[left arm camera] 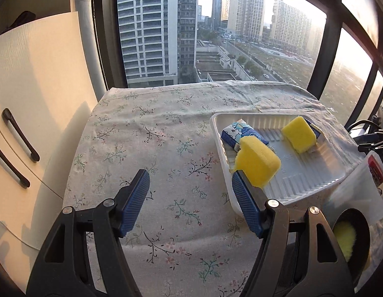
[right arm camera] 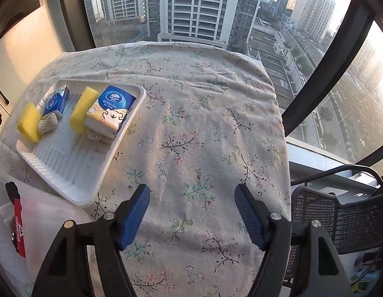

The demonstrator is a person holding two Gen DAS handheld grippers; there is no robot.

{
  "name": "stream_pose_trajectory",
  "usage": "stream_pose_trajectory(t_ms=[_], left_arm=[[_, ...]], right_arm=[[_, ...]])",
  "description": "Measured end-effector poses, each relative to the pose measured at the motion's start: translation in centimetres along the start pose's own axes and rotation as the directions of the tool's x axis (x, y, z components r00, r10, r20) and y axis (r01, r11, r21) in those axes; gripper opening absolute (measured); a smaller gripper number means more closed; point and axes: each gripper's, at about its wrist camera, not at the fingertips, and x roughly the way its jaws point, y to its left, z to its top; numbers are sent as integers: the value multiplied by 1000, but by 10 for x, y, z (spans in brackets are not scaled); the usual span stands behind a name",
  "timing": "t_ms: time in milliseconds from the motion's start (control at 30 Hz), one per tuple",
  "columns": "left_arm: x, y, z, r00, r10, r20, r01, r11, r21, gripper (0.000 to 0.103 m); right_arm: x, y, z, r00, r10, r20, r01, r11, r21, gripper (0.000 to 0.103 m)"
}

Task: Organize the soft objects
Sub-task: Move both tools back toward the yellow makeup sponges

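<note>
Though ribbed, tray point(right arm camera: 77, 193) w/ sponges point(right arm camera: 29, 121).

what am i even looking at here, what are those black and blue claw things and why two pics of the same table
Those claws are hand-held grippers, one in each of a person's hands, each with a wide-angle camera looking along its fingers. One picture is from the left gripper, the other from the right gripper. Both are open and hold nothing. On the flowered tablecloth sits a white tray holding two yellow sponges, two tissue packs and small knitted cloths.
</note>
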Motion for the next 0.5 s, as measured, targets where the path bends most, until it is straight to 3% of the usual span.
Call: stream_pose_trajectory(t_ms=[267, 500], left_arm=[[-20, 22, -49, 1000, 11, -22, -13, 996, -85, 68], [-41, 28, -102, 997, 51, -60, -55, 996, -73, 68]], right_arm=[[-10, 1, -70, 1000, -4, -25, 4, 1000, 20, 73], [-18, 13, -129, 998, 34, -49, -31, 998, 61, 73]])
